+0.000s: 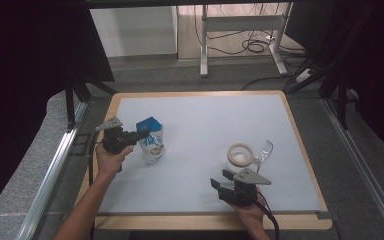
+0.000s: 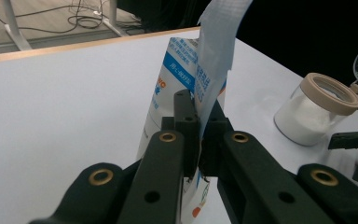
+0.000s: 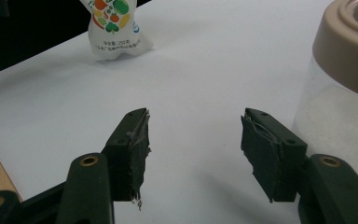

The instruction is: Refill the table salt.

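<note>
Right claw [image 1: 226, 181] sat wide apart, empty, just short of the jar [image 1: 240, 155]. Left claw [image 1: 141, 134] pinched the upright pouch [image 1: 152, 143] at desk's left; best gripped firmly before tilting.

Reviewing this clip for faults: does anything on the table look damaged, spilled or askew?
No spill shows. The right gripper has frayed, peeling pads. The pouch leans, pinched by the left gripper. The jar stands with its lid flipped open.

High overhead view; both gripper views close, sharing the jar [image 2: 318, 108].
</note>
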The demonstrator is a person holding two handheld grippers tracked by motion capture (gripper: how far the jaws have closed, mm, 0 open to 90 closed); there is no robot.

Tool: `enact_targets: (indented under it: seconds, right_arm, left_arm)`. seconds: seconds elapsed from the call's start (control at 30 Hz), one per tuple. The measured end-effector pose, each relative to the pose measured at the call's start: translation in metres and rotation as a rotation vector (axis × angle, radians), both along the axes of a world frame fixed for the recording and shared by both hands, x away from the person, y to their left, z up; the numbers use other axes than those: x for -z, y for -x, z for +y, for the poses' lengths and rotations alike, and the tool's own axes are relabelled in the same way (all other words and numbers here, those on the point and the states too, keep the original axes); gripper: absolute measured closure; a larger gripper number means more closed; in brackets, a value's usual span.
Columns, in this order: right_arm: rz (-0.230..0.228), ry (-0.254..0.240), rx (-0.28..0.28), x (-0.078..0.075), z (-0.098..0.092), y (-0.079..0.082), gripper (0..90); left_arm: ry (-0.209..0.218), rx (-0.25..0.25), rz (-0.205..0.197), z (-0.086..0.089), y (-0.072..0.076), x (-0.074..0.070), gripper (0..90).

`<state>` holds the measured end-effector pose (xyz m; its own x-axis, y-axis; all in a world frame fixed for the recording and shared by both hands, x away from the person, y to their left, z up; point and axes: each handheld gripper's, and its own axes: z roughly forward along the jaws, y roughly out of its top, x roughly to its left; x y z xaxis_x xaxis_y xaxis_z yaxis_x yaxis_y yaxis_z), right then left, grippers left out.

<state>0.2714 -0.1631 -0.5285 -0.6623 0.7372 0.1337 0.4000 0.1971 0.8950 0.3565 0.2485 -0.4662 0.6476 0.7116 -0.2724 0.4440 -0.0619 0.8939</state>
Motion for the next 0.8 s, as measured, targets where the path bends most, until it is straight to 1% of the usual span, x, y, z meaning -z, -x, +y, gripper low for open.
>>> enact_targets:
  seconds: [0.07,0.2,0.27,0.4,0.5,0.73,0.8]
  right_arm:
    - [0.000,-0.002,0.001,0.000,0.000,0.000,41.9]
    - [-0.001,-0.001,0.002,0.000,0.000,0.000,41.9]
    - [-0.002,0.000,0.002,0.000,0.000,0.000,41.8]
    - [-0.001,-0.004,0.008,0.000,0.000,-0.001,41.8]
    - [-0.001,0.000,0.006,0.001,0.000,-0.001,41.3]
    - [-0.002,-0.004,0.010,0.000,0.000,-0.001,41.3]
    - [-0.002,-0.003,0.010,0.000,0.000,-0.001,41.3]
  left_arm:
    - [0.000,-0.003,-0.011,0.002,0.003,0.002,88.8]
    - [0.016,0.000,-0.018,0.006,0.006,0.006,88.6]
    - [0.034,-0.002,-0.021,0.008,0.010,0.009,88.5]
    - [0.043,-0.009,-0.036,0.011,0.015,0.012,88.4]
    - [0.027,-0.009,-0.057,0.010,0.017,0.013,88.2]
    - [0.014,-0.011,-0.061,0.007,0.017,0.013,86.4]
    - [0.013,-0.013,-0.063,0.007,0.016,0.013,84.3]
